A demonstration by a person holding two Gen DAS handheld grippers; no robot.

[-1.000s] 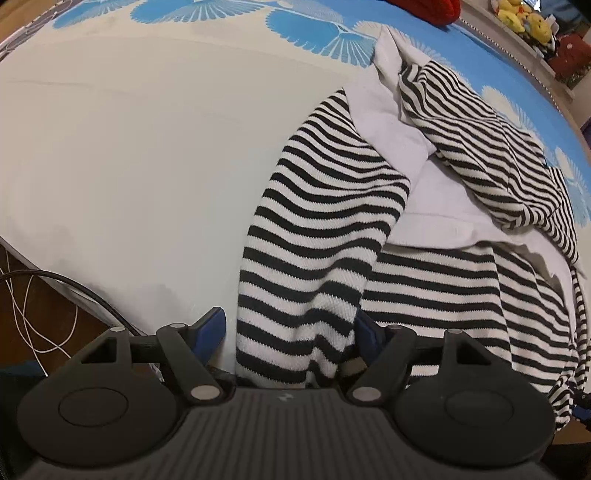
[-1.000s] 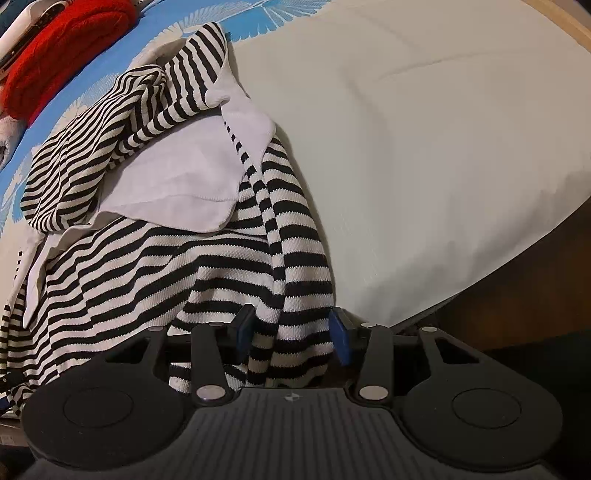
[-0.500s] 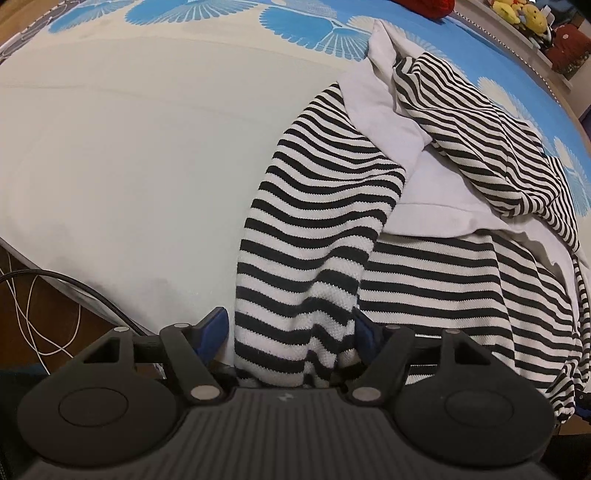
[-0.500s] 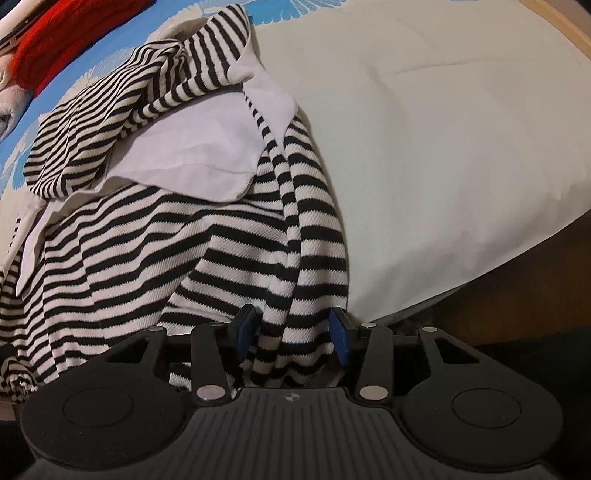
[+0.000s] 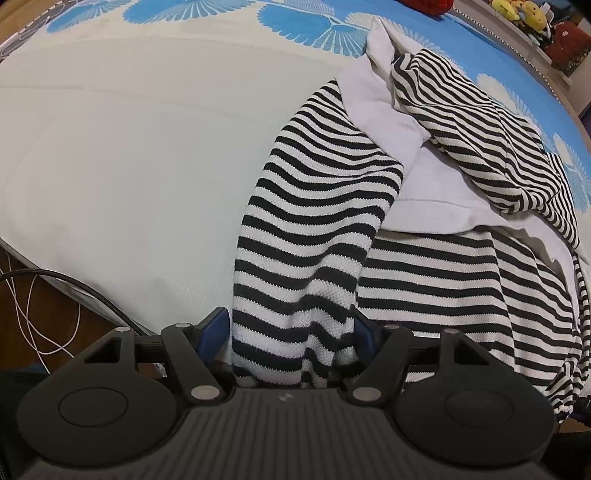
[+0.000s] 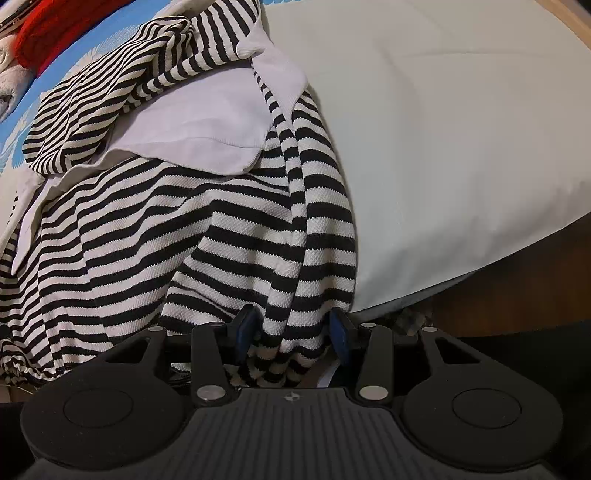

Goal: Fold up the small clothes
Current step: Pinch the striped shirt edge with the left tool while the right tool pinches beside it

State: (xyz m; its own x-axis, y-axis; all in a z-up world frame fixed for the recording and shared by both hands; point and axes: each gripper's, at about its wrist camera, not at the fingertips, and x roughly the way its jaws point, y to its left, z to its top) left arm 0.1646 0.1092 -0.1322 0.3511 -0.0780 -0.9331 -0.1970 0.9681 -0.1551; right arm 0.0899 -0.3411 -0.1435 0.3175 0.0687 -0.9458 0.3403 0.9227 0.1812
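a black-and-white striped garment [image 5: 317, 206] with white panels lies crumpled on the near part of a bed sheet [image 5: 122, 155], its lower edge hanging over the mattress edge toward both grippers. the left gripper [image 5: 290, 332] has a wide fold of the striped knit between its blue pads; the right pad touches the cloth, the left pad seems just beside it, so a firm clamp cannot be told. the right gripper [image 6: 293, 332] is clamped on a bunched, gathered fold of the same garment, cloth filling the gap between its pads and drooping below them. in the left wrist view the sheet is plain pale to the left of the garment and turns blue with white fan shapes [image 5: 332, 26] farther back. a red knitted item [image 6: 55, 26] lies at the far end of the bed, and yellow soft toys [image 5: 521, 13] sit on a ledge beyond. black and white cables [image 5: 44, 291] hang over the wooden floor beside the bed's near edge.
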